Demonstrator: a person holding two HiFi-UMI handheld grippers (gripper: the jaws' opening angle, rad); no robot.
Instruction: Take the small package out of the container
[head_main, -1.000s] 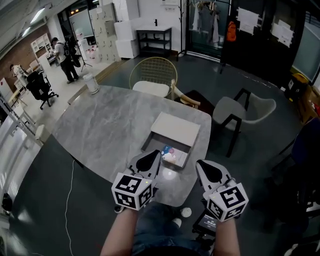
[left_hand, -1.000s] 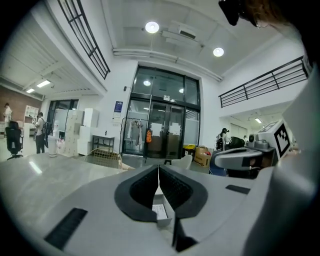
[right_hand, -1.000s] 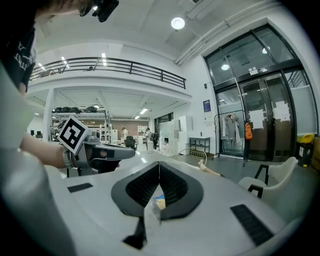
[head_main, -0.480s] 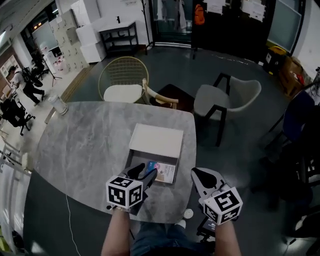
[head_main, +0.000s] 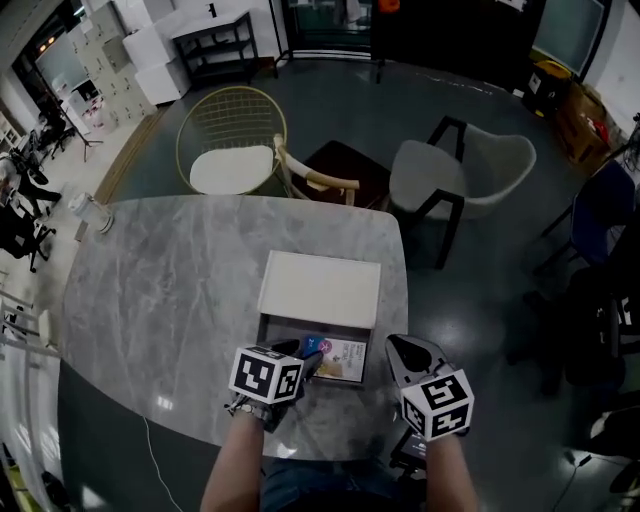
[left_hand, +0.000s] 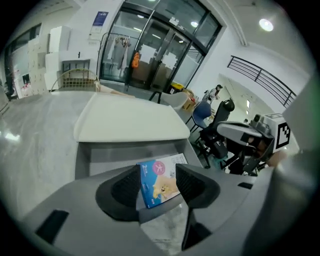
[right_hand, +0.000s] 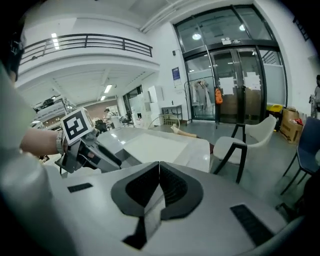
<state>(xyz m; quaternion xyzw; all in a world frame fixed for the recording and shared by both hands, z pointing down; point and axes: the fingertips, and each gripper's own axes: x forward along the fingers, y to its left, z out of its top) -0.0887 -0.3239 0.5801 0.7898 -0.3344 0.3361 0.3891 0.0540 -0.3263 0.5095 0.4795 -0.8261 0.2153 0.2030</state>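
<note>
Trouble here would most likely come from the grab itself. The left gripper (head_main: 305, 352) reaches into the open near end of the container (head_main: 262, 330), which sits on the marble table (head_main: 170, 290) close to the edge nearest the person. A white lid (head_main: 322, 288) covers the far part of it.

In the left gripper view its jaws stand wide apart. The small package (left_hand: 159, 184), blue with a pink circle, shows between them. The left pad is about at the package's edge and the right pad is clear of it, so nothing is clamped yet. The package is inside the container, in the uncovered part, and looks slightly tilted. I cannot tell whether it leans on anything.

The right gripper (head_main: 405, 348) hangs off to the side beyond the table's edge. Its jaws are pressed together with nothing in them, and it is not steadying the container.

- If the jaws close too shallow or off-centre, the thin package may twist out or slide back under the lid.
- If a jaw tip catches the container wall, the squeeze could take the wall along with the package.
- A lift might then drag the unheld container toward the table's edge.
- A hard squeeze may crumple the package.
</note>
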